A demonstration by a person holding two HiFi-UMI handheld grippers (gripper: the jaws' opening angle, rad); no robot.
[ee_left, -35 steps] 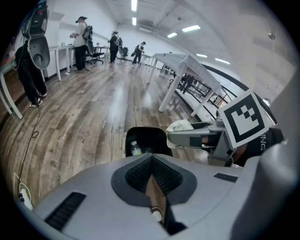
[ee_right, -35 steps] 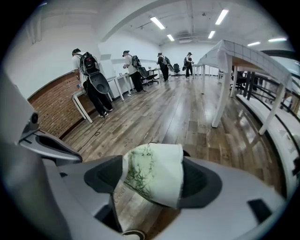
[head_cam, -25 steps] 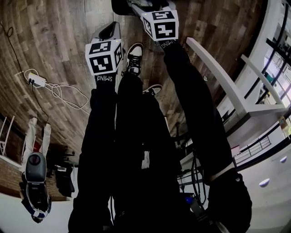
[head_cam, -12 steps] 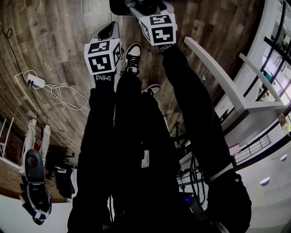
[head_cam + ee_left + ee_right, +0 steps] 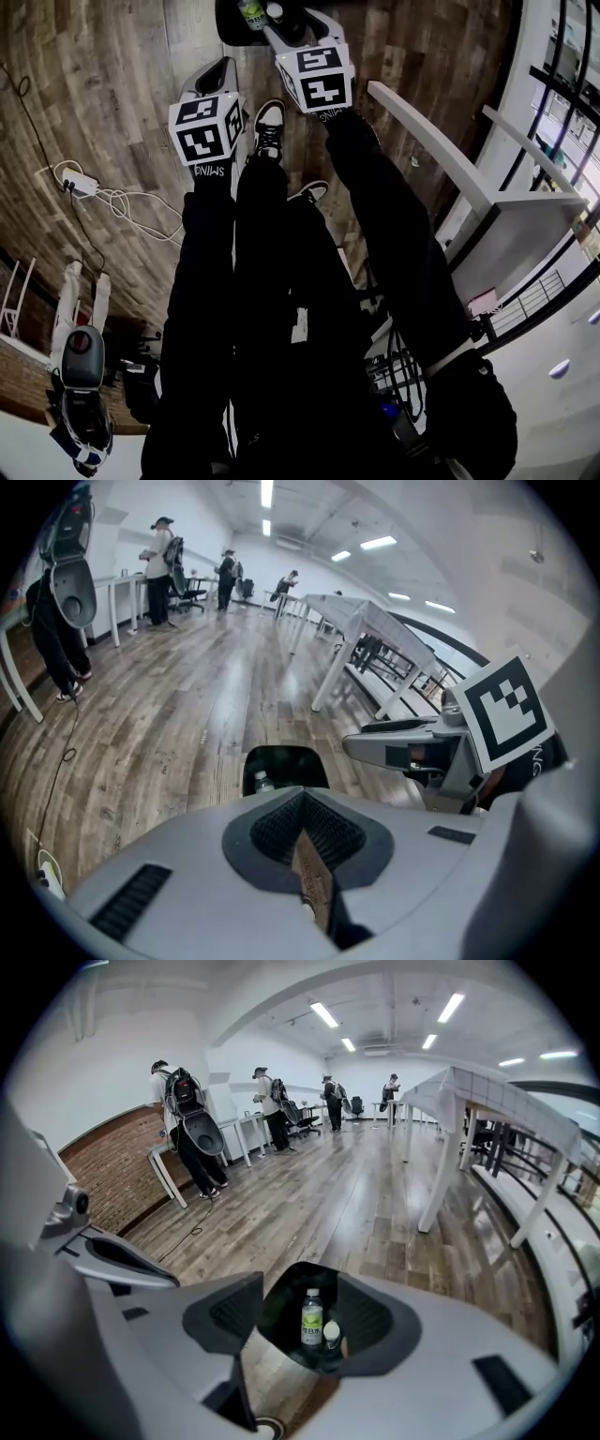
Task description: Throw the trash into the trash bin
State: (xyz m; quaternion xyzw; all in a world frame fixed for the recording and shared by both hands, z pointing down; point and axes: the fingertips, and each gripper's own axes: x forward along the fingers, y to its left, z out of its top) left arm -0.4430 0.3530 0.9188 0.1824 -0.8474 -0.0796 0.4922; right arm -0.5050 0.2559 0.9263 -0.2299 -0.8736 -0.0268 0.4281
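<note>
Looking steeply down from the head camera, a person in black trousers stands on a brown wood-plank floor. One black-and-white sneaker shows just above centre. A black plastic trash bin with rounded corners sits on the floor at 12 o'clock, cut off by the top edge. The trash is inside it: a clear plastic bottle with a yellow-green label and white cap. Just beside the bottle, at its 3 o'clock, is a second white-capped item, too small to identify. Both grippers reach toward the bin, tilted downward, each carrying a white cube with black square markers. The right gripper is at about 1 o'clock, and its tips overlap the bin in the head view. Its jaws stand roughly half open and have just been closing, with nothing between them. The bottle shows through the gap, down in the bin and clear of both pads. The left gripper is at 11 o'clock, short of the bin. Its dark ribbed pads meet at the tips and grip nothing that can be made out. A thin brown sliver shows in the slit behind them, and I cannot tell whether it is floor or a scrap. A long white table runs along at 2 o'clock. A white power strip with looped white cables lies at 9 o'clock. In the right gripper view, several people stand at desks far across the room, at 10 to 12 o'clock.
</note>
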